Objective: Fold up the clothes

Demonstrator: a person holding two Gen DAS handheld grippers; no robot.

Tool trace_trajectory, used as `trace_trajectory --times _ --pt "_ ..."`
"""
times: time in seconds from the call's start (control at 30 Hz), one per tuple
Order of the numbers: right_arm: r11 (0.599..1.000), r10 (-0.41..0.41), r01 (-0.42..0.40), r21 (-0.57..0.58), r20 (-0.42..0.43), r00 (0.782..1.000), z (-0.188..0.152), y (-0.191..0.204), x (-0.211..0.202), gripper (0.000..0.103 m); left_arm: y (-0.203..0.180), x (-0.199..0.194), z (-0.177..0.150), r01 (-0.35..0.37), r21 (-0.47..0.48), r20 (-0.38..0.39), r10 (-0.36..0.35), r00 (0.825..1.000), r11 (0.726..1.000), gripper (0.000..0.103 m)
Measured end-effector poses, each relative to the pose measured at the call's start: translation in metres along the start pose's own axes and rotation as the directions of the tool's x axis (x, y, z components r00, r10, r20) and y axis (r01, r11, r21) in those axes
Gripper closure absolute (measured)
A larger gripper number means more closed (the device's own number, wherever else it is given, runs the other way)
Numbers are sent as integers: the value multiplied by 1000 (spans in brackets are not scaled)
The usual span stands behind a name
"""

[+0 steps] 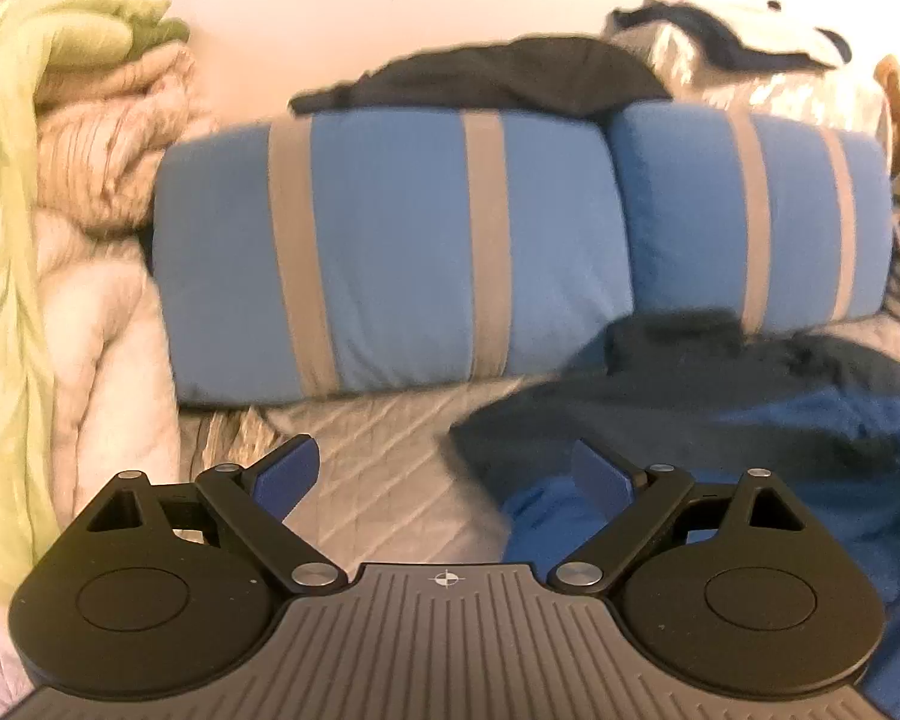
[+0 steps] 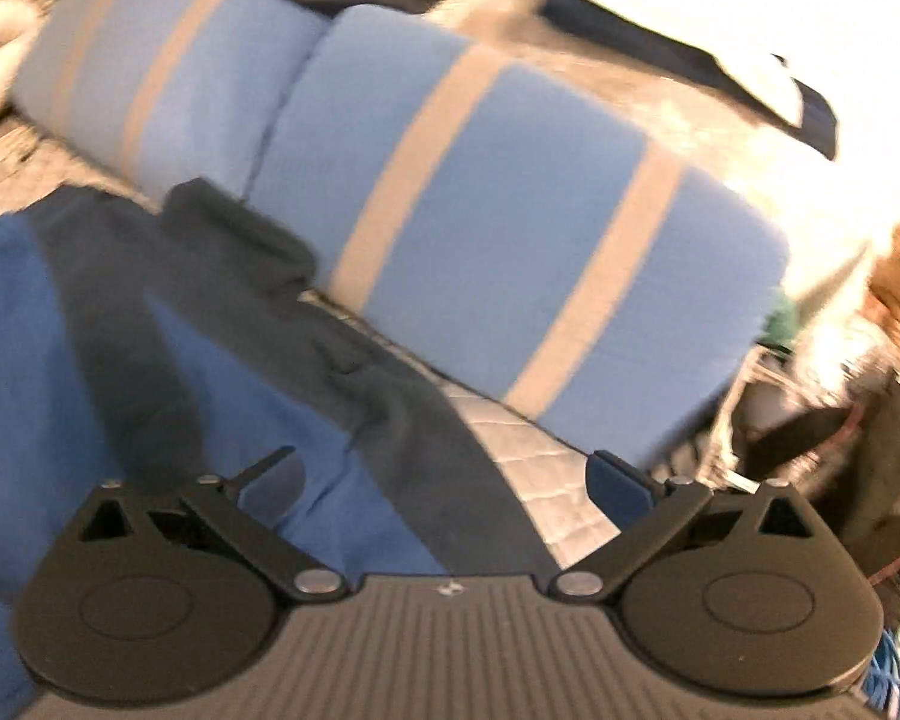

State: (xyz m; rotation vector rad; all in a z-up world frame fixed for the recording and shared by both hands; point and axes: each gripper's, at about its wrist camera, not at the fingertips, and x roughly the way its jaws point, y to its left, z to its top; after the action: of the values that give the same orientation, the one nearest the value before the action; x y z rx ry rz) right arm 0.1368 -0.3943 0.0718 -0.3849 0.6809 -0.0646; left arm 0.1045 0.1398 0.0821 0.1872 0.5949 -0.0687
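blue-and-dark garment [image 1: 720,420] lies rumpled on the quilted bed cover [image 1: 378,456] below the striped pillows [image 1: 390,252]. left gripper [image 1: 444,474] and right gripper [image 2: 444,486] both spread, empty. soft, light, floppy; likely best pinched at an edge or corner.

left gripper [image 1: 447,471]: jaws spread wide, blue pads [image 1: 285,474] far apart, nothing pinched between them, tilted down a bit. right gripper [image 2: 444,483]: jaws also way apart, nothing clamped, pads [image 2: 621,489] clear of anything. whole view blurry and rolled sideways, both pointing downward-ish.
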Motion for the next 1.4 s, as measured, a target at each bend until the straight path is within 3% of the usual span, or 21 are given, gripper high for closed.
trace_trajectory --times 0.17,0.3,0.47,0.67,0.8,1.0,1.23,1.4 --pt "996 -92 92 22 24 995 5 -20 -13 0 -21 -12 41 -10 37 69 8 998 999 10" --pt "987 -159 158 42 32 987 4 -43 -23 0 -44 -23 78 32 32 143 -36 989 999 10" --pt "974 -213 210 90 30 977 -12 -78 -39 0 -81 -43 117 95 66 236 -108 966 993 10" --pt "945 -281 276 175 5 960 -43 -126 -63 0 -133 -49 144 150 128 291 -182 939 980 10" --pt "913 -306 297 280 -15 952 -75 -160 -83 0 -168 -37 134 207 161 284 -246 927 965 10" --pt "855 -291 270 443 -21 957 -143 -191 -103 0 -213 -10 92 295 162 261 -330 907 942 10" --pt "804 -302 259 535 -7 953 -222 -193 -114 0 -256 18 47 421 165 188 -448 874 892 10" --pt "790 -322 275 548 -10 947 -262 -185 -119 1 -278 30 24 487 176 145 -512 847 856 10"
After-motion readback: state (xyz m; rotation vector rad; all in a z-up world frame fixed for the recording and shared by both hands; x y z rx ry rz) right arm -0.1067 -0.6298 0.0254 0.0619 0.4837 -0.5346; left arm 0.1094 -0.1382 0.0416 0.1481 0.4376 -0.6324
